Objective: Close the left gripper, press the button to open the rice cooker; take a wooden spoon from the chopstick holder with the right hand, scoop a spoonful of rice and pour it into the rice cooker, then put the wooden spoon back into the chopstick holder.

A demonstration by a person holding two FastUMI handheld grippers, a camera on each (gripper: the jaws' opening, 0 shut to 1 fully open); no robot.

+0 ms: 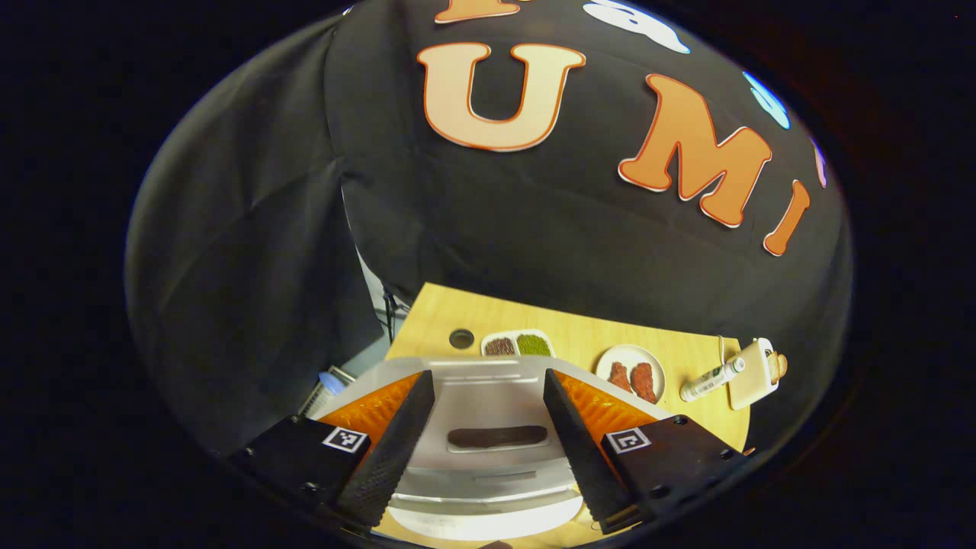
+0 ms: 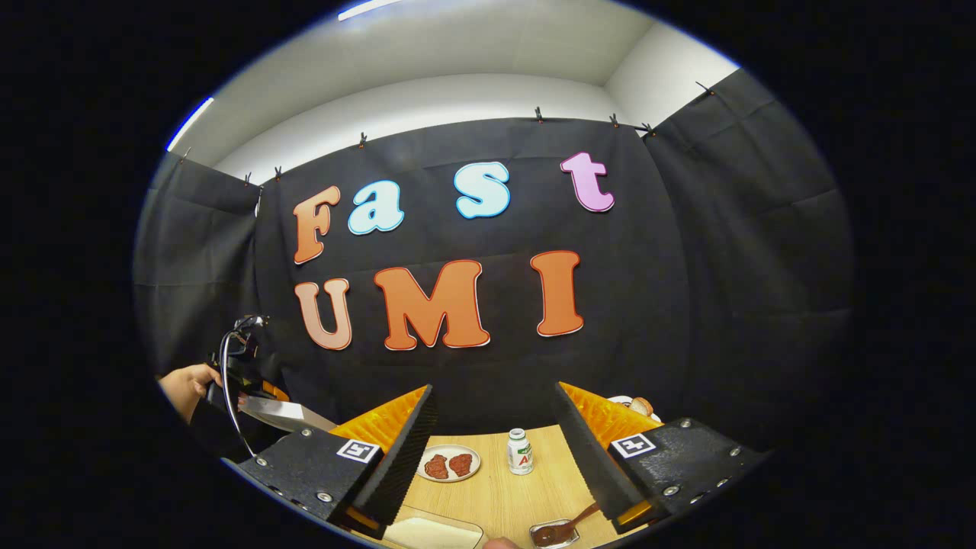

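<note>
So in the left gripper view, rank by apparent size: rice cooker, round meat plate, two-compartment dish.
1. rice cooker, largest, though nearest the camera.
2. round meat plate and two-compartment dish look alike; I won't rank them.

Silver rice cooker (image 1: 488, 404) on the table, lid down, dark button (image 1: 497, 437).

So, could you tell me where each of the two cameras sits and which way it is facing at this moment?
Left gripper view: rides on the left gripper, looking down over the rice cooker lid to the table and booth wall; its two open fingers show.
Right gripper view: rides on the right gripper, higher, facing the wall across the table; its open fingers show, with a hand at far left.
Shared: the plate with two reddish pieces, the small bottle.
</note>
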